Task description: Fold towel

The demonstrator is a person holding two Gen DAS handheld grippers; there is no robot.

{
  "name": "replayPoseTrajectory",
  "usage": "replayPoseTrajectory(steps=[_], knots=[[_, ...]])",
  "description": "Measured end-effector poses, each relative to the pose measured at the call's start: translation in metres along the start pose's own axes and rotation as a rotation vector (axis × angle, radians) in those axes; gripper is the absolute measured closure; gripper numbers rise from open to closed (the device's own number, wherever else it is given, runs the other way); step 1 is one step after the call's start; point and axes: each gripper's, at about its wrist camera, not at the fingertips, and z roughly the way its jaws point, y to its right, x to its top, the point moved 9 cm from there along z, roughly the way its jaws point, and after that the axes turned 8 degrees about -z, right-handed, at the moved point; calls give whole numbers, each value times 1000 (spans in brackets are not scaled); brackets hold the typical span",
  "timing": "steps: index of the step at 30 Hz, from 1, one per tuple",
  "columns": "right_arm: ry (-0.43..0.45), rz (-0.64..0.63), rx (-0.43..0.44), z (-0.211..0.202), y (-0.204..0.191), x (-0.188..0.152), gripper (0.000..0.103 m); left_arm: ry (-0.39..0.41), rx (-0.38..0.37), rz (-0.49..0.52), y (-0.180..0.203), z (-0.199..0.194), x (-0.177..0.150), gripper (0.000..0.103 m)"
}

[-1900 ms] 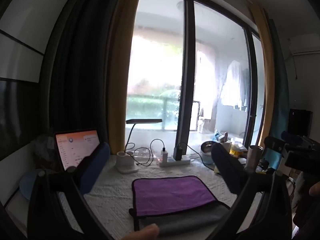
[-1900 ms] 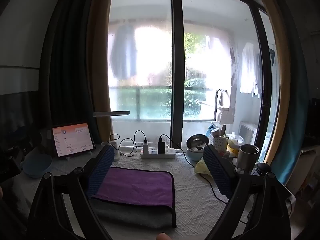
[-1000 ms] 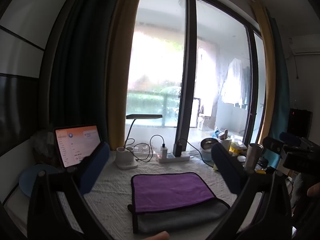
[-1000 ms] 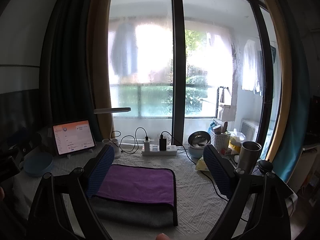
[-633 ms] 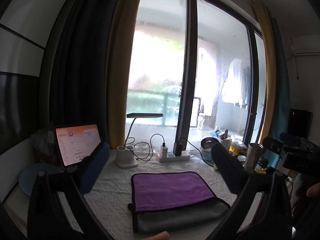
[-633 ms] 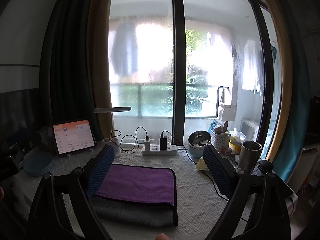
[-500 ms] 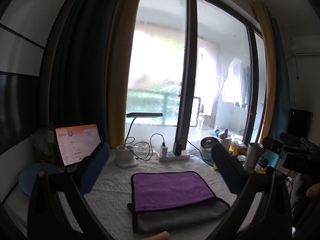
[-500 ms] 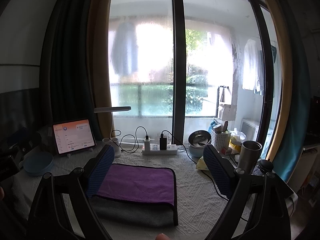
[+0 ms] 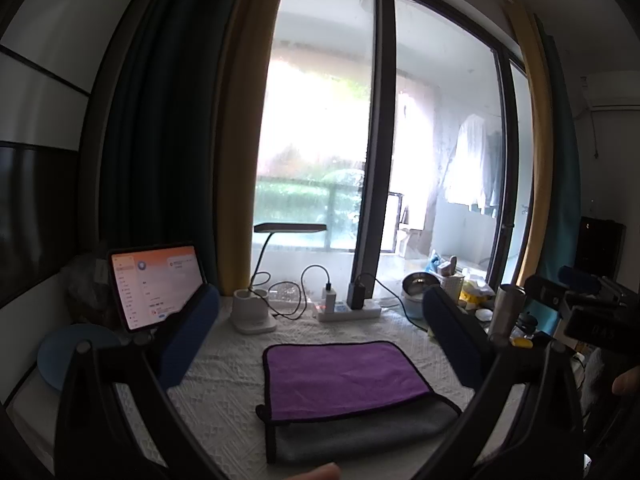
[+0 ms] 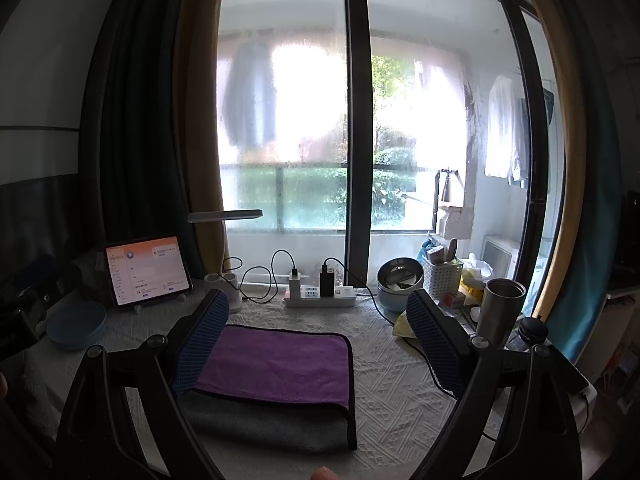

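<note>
The towel point(image 9: 348, 376) was taken as the landmark; it was laid flat on the white textured table cover point(image 9: 224, 384), folded so that a purple face lay over a grey strip along its near edge. Well to the left of the towel, a blue plate point(image 10: 76, 324) and a lit tablet point(image 9: 156, 284) were seen, with a desk lamp point(image 9: 256, 304) behind the towel's left corner. Directly behind the towel, a power strip point(image 10: 320, 300) with chargers was placed. To the right of the towel, a steel bowl point(image 10: 400, 276), a white basket point(image 10: 442, 276) and a metal tumbler point(image 10: 500, 304) were stood. The left gripper point(image 9: 320, 332) was held spread wide above the towel, nothing being gripped. The right gripper point(image 10: 320, 332) was likewise held fully apart and empty, its left finger overlapping the towel's left edge in view.
</note>
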Motion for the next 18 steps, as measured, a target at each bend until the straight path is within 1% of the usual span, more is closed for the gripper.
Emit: replayPoseTrajectory(steps=[11,18], knots=[[-1,0,0,1,0,1,10,-3,1,0,-1,-1,-1,1],[-5,2,1,2,-1,-4,10,-6,1,0,-2,0,-3,1]])
